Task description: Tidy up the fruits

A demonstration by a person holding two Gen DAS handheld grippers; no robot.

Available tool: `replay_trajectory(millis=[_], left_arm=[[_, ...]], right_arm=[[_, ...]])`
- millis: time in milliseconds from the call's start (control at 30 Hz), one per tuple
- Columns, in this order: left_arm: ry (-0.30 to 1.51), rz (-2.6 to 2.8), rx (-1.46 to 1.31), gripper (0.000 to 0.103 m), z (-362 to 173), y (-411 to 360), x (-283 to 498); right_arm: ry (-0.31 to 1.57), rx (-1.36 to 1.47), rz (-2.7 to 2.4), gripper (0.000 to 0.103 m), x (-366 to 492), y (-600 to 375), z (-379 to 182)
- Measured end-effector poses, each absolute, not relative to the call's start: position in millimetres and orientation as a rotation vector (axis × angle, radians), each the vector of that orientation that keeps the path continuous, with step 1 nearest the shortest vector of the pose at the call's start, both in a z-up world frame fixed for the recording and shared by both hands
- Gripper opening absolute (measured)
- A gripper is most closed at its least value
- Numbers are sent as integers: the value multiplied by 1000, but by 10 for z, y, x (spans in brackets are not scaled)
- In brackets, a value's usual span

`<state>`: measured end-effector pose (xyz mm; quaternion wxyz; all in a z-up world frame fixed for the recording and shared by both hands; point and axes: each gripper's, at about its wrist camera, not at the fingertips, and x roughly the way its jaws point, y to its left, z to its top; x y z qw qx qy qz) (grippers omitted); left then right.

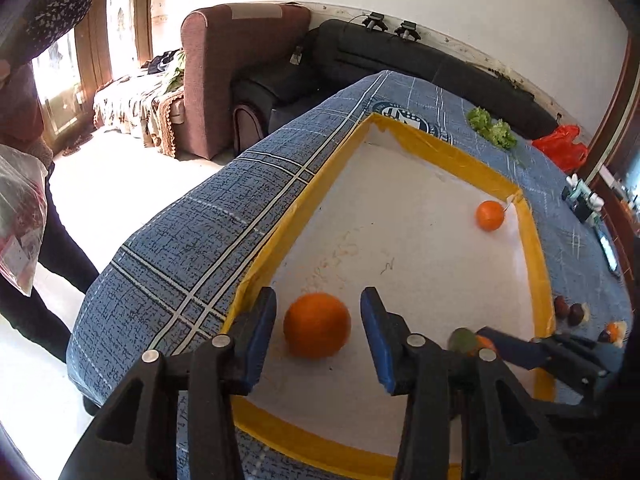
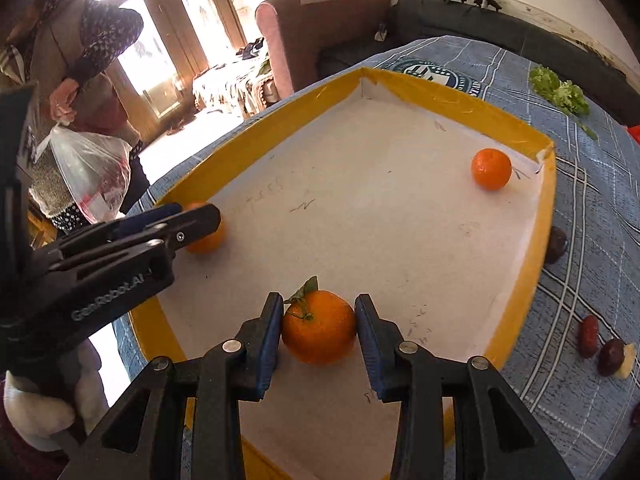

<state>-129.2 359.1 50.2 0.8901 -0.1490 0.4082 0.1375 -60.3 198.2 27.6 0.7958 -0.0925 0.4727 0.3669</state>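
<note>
A white tray with a yellow rim lies on a blue plaid cloth. My left gripper is open around an orange that rests near the tray's left wall, with gaps on both sides. It also shows in the right wrist view, with that orange partly hidden. My right gripper is shut on a leafy orange at the tray floor; it shows blurred in the left wrist view. A third orange sits in the far right corner.
Dark red dates lie on the cloth right of the tray. Lettuce lies beyond it, with a red bag. A person with a plastic bag stands left of the table. Sofas stand behind.
</note>
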Motion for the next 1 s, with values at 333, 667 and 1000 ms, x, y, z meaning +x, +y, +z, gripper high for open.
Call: replay_trajectory(millis=[333, 667, 1000], left_arm=[[736, 290, -383, 63, 885, 3497, -1568], [724, 198, -370, 64, 971, 3136, -1489], [762, 173, -352, 65, 891, 3041, -1358]], right_arm=[[877, -25, 753, 42, -385, 1210, 815], [950, 61, 532, 42, 404, 434, 466], [939, -94, 628, 42, 700, 756, 224]])
